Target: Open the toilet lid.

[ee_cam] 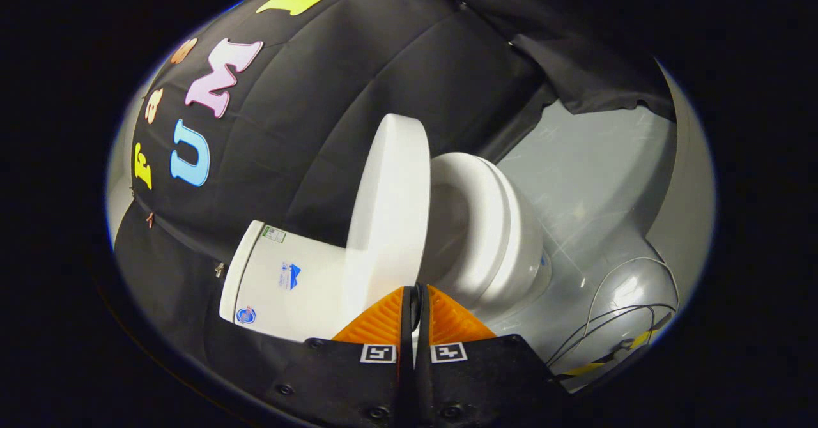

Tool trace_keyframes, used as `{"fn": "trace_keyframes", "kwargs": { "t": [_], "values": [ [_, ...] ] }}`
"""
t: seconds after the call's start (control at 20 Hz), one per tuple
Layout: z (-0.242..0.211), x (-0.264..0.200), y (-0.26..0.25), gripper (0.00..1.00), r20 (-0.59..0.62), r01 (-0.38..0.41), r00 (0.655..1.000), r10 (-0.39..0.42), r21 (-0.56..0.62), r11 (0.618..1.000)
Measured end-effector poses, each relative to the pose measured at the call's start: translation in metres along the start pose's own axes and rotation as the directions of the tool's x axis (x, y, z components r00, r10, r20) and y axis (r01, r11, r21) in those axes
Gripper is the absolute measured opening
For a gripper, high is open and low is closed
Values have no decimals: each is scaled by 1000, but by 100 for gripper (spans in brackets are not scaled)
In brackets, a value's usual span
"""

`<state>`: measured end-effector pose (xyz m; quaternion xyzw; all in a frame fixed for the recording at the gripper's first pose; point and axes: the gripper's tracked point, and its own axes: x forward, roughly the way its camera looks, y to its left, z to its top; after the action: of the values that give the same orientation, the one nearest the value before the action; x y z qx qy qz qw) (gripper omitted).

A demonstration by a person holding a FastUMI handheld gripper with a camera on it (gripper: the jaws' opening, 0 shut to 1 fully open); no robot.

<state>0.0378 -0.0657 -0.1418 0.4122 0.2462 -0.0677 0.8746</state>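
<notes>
White porcelain all over this one. We've got the toilet point(492, 236) lying sideways in our tilted view, and the toilet lid point(390, 211) is already swung up off the seat point(476, 223), standing roughly on edge between the tank point(287, 281) and the bowl opening. The lid's lower edge sits just ahead of our jaws point(416, 306), pretty much dead centre on them. We can't tell if it's actually touching them.

Our jaws are pinched nearly together, only a thin slit between the two fingers point(383, 322), and nothing's clamped in there as far as we can see.

Off to one side of the jaws is the tank, with a few stickers on it, backed right up against the black cloth wall point(332, 96). Off to the other side is the bowl, sitting on a shiny grey floor point(588, 179). Beyond the bowl there's a bundle of thin cables point(613, 326) looping over the floor, with some yellow-and-black bit at the end. The cables lie well apart from the lid, with the bowl between.
</notes>
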Motion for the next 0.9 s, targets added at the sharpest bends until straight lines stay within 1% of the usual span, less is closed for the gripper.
{"fn": "trace_keyframes", "kwargs": {
  "t": [0.25,0.4,0.45,0.6,0.9],
  "values": [
    [4,-10,40,6,23,9,1000,-6,-97,995],
    [3,-16,69,5,29,19,999,-14,-195,981],
    [2,-17,78,5,32,30,999,-24,-229,973],
    [1,-20,91,5,68,101,994,-83,-319,942],
    [-1,-24,125,5,99,118,991,-88,-359,926]
  ]
}}
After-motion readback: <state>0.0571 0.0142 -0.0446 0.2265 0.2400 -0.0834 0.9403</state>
